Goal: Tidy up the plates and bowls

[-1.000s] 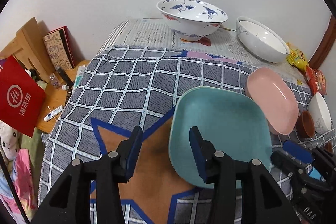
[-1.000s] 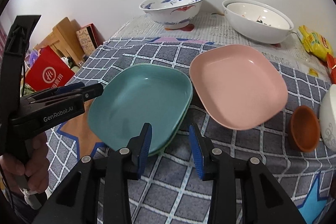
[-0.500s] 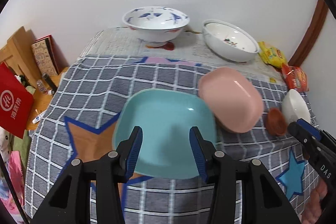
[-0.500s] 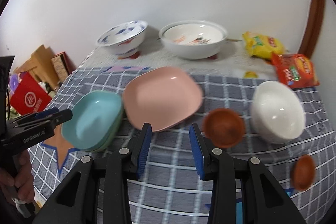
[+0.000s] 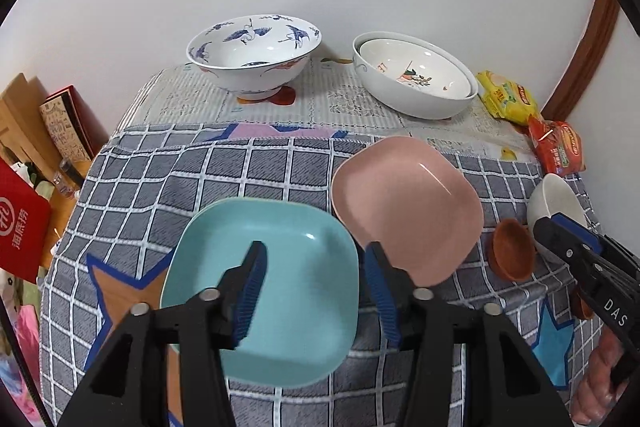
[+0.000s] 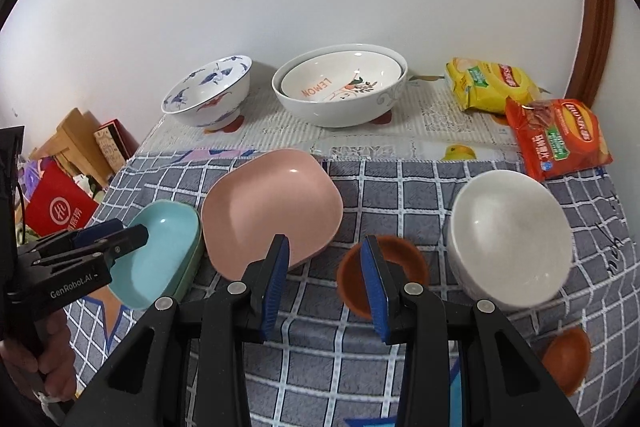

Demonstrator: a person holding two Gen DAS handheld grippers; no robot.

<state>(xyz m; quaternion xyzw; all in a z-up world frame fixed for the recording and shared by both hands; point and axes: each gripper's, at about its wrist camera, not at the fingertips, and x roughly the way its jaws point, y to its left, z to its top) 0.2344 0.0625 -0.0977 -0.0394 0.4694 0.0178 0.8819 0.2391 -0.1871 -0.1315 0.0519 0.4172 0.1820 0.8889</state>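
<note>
A teal square plate lies on the checked cloth, with a pink square plate to its right. My left gripper is open and empty above the teal plate's right part. My right gripper is open and empty, hovering between the pink plate and a small brown bowl. A white bowl sits to the right, and another small brown bowl sits near the front right. The teal plate rests on a greenish plate underneath it.
At the back stand a blue-patterned bowl and two nested white bowls. Yellow and red snack packets lie back right. A red bag and boxes sit left of the table, beyond its edge.
Both grippers have drawn back and swung right, so more of the table shows. The right gripper now faces the brown bowl and white bowl. The dishes have not moved.
</note>
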